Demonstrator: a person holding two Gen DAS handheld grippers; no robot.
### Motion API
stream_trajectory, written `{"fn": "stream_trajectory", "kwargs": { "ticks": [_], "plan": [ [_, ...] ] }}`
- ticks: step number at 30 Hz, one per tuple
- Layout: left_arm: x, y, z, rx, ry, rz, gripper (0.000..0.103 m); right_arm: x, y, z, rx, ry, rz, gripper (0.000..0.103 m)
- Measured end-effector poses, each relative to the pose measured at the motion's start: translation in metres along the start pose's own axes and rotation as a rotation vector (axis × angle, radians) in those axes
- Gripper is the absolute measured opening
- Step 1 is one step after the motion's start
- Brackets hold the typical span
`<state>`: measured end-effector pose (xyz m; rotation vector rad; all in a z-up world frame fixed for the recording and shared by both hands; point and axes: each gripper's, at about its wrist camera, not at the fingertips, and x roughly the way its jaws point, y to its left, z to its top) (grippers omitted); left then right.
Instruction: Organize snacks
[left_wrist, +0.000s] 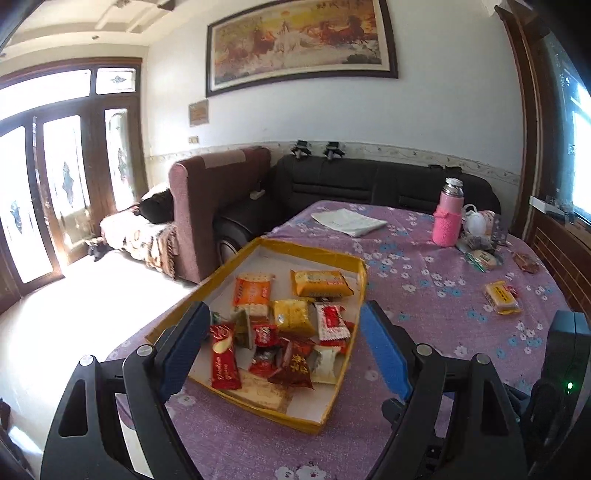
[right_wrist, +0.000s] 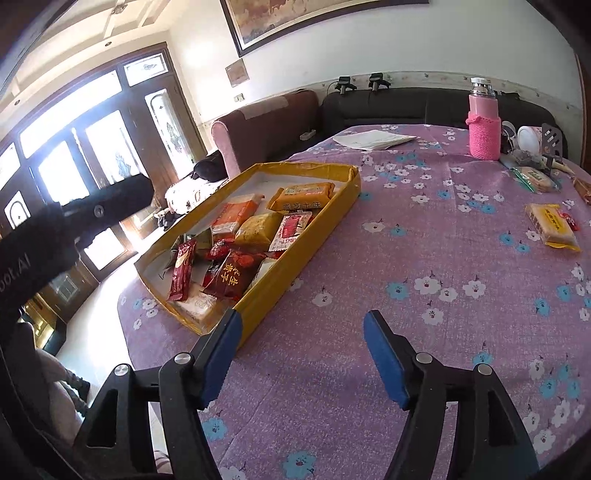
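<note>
A shallow yellow cardboard tray lies on the purple flowered table and holds several wrapped snacks in orange, yellow and red packets. My left gripper is open and empty, hovering just above the near end of the tray. My right gripper is open and empty over bare cloth, right of the tray's near corner. A loose yellow snack packet lies on the cloth at the right, with a small red candy beside it.
A pink bottle in a knitted sleeve stands at the far right, with more snacks and small items beside it. White papers lie at the far edge. Sofas stand beyond the table.
</note>
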<state>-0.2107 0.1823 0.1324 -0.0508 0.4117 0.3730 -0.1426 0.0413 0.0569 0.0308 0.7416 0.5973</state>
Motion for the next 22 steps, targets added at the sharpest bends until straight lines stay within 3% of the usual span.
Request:
{"fn": "stream_trajectory", "kwargs": {
  "ticks": [3, 5, 7, 10, 22],
  "plan": [
    [-0.016, 0.004, 0.001, 0.002, -0.097, 0.134, 0.087, -0.002, 0.007, 0.000, -0.024, -0.014, 0.007, 0.070],
    [-0.023, 0.009, -0.002, 0.000, -0.145, 0.165, 0.089, -0.004, 0.012, 0.000, -0.042, -0.025, 0.012, 0.070],
    [-0.024, 0.015, -0.003, -0.026, -0.157, 0.137, 0.091, -0.006, 0.017, -0.001, -0.061, -0.037, 0.015, 0.070],
    [-0.015, 0.024, -0.003, -0.075, -0.080, 0.068, 0.093, -0.007, 0.023, -0.002, -0.083, -0.041, 0.024, 0.070],
    [0.004, 0.019, -0.015, -0.050, 0.028, 0.017, 0.093, -0.001, 0.029, -0.007, -0.100, -0.022, 0.035, 0.070]
  ]
}}
